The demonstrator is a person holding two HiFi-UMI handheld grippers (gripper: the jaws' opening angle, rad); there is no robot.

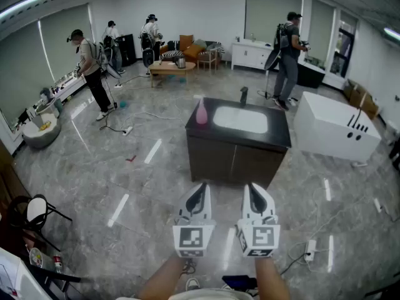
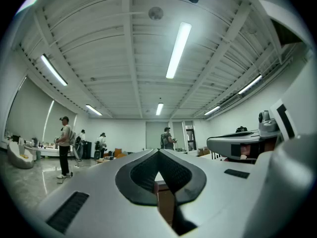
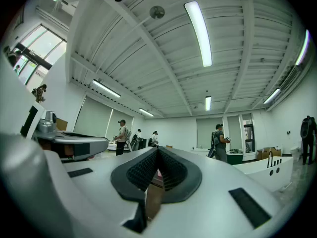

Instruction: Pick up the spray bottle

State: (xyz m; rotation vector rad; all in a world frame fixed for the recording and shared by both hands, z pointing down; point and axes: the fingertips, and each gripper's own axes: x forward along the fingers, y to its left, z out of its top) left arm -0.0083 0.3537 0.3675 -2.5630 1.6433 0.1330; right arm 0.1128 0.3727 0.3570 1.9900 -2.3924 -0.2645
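Pink plastic bottle [image 1: 201, 112] upright on left corner of dark counter [image 1: 279, 134], centre of frame, just beside white basin [image 1: 240, 119]. Well apart from both grippers at lower centre. Left gripper [image 1: 199, 188], right gripper [image 1: 252, 188]: jaws closed tip to tip, nothing held. Bottle likely light, stiff, smooth-sided, easily tipped. Best hold: mid-body below trigger head, squeezing gently.

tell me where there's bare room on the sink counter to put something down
The black countertop is bare right of the white basin and along a strip in front of it. The left end holds the pink spray bottle; the faucet stands at the back edge.
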